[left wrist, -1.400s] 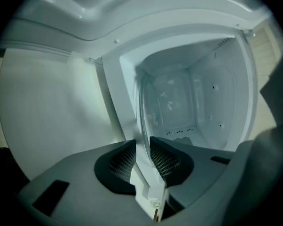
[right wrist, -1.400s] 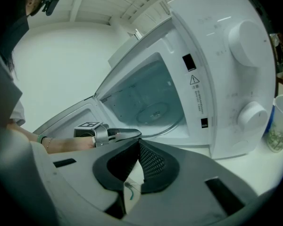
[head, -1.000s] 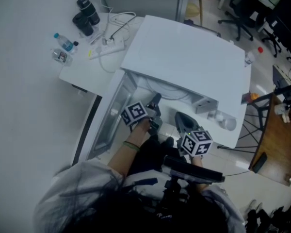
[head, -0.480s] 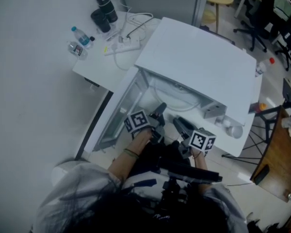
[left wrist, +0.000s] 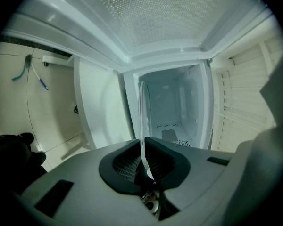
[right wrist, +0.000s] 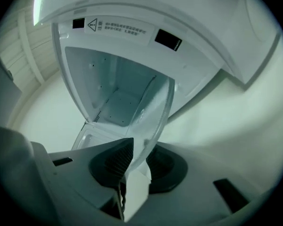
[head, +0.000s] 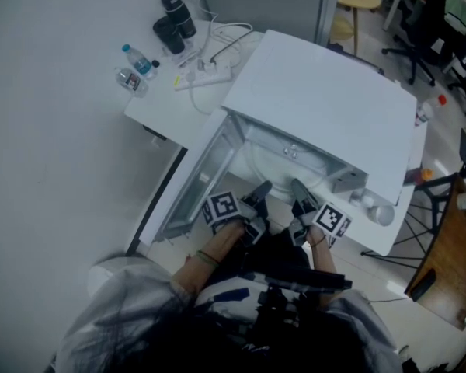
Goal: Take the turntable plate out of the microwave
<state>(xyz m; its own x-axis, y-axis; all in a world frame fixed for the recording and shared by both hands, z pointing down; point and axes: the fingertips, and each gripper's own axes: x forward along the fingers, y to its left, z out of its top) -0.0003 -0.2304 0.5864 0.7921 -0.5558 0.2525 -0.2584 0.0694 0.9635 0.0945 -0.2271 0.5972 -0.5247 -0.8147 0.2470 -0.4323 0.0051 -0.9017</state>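
Head view looks steeply down on the microwave; both gripper views sit close, facing into its shared cavity.

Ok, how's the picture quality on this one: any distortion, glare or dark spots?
Head view: dim, flat light, microwave clear. Left gripper view: strong fisheye bend, black corners, bluish cast; plate edge-on, just a thin pale line. Right gripper view: same bend and corners; plate see-through with soft glare.

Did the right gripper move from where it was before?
Yes. In the head view the right gripper has gone forward to the microwave's opening. Its jaws have just been closing, with the turntable plate between them.
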